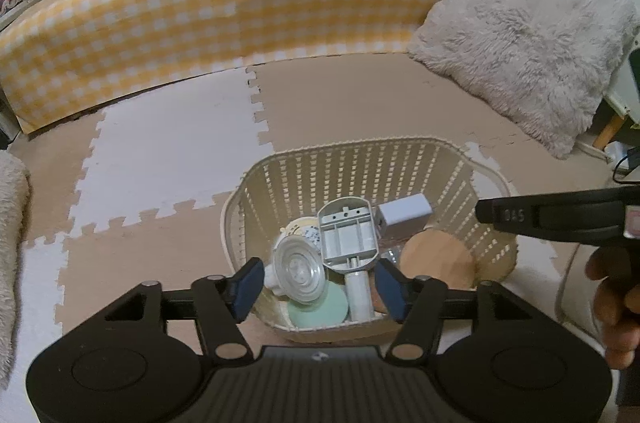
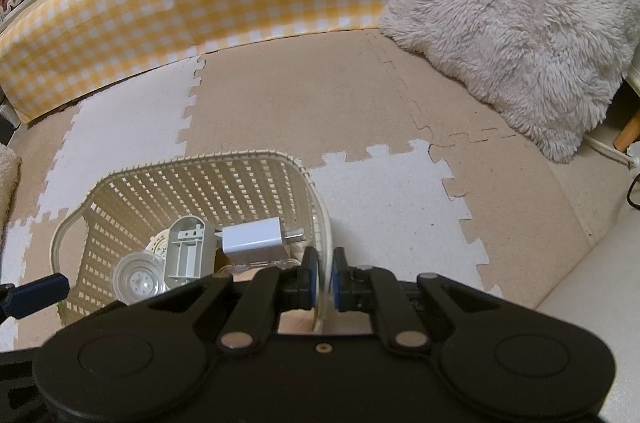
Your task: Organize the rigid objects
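A cream slotted basket (image 1: 360, 143) stands on the foam mat. Inside lie a grey plastic housing with a white tube (image 1: 348, 235), a clear lamp reflector (image 1: 298, 273), a white charger (image 1: 404, 213), a wooden disc (image 1: 438, 259) and a mint green disc (image 1: 320, 311). My left gripper (image 1: 318, 275) hangs open over the basket's near side, its pads touching nothing. My right gripper (image 2: 325, 275) is shut on the basket's right rim (image 2: 325, 219). The right wrist view also shows the charger (image 2: 254, 239) and the grey housing (image 2: 186, 249). A left fingertip (image 2: 36, 293) shows at its left edge.
A fluffy white cushion (image 1: 528, 27) leans at the back right. A yellow checked panel (image 1: 224, 11) runs along the back. Beige and white puzzle mats (image 2: 380, 95) cover the floor. A person's hand (image 1: 616, 303) and a cable (image 1: 564, 287) are at the right.
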A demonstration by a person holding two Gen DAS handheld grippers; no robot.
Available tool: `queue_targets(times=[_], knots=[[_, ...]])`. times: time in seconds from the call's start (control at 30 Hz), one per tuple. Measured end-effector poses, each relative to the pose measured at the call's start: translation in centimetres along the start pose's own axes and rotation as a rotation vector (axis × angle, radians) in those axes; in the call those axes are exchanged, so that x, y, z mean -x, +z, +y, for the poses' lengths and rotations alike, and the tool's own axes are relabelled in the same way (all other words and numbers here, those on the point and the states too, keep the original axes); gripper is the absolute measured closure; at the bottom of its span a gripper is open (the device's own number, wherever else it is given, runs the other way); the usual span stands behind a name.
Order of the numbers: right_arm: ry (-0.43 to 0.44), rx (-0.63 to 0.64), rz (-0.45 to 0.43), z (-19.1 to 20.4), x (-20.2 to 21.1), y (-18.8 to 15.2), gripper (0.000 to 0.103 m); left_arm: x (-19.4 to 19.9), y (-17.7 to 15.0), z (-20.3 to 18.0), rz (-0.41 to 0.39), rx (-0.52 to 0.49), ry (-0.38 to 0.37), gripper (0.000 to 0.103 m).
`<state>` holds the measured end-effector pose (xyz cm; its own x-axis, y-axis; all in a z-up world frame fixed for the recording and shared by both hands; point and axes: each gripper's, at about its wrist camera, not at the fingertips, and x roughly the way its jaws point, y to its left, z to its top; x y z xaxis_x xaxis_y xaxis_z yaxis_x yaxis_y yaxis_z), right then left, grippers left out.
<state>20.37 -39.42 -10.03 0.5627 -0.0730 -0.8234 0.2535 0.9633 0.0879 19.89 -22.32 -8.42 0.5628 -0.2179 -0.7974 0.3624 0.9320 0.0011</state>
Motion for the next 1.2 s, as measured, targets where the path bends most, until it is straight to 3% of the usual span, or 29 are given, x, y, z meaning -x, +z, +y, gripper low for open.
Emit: queue_targets(times=[0.13,0.23,0.57,0.67,0.83,0.97,1.2], knots=[[0.001,-0.001,0.000,0.0,0.0,0.0,0.095,0.6,-0.1,0.2,-0.005,0.010,-0.012,0.031],[0.000,-0.001,0.000,0.0,0.0,0.0,0.095,1.1,-0.2,0.5,-0.014,0.030,-0.024,0.012],[-0.021,0.005,0.003,0.2,0.3,0.0,0.093,3.2,-0.7,2.4,-0.042,0.066,-0.051,0.000],[-0.034,0.014,-0.037,0.5,1.8,0.0,0.084,4.0,-0.8,3.3,-0.058,0.083,-0.055,0.000],[-0.021,0.005,-0.127,0.9,5.5,-0.2,0.056,5.9,-1.1,4.8,-0.090,0.104,-0.064,0.000],[-0.029,-0.004,-0.193,1.6,9.0,-0.7,0.048,7.7,-1.5,6.2,-0.131,0.108,-0.078,0.000],[-0.055,-0.003,-0.277,3.2,14.7,-2.3,0.023,11.5,-2.4,8.3,-0.209,0.112,-0.057,0.000]])
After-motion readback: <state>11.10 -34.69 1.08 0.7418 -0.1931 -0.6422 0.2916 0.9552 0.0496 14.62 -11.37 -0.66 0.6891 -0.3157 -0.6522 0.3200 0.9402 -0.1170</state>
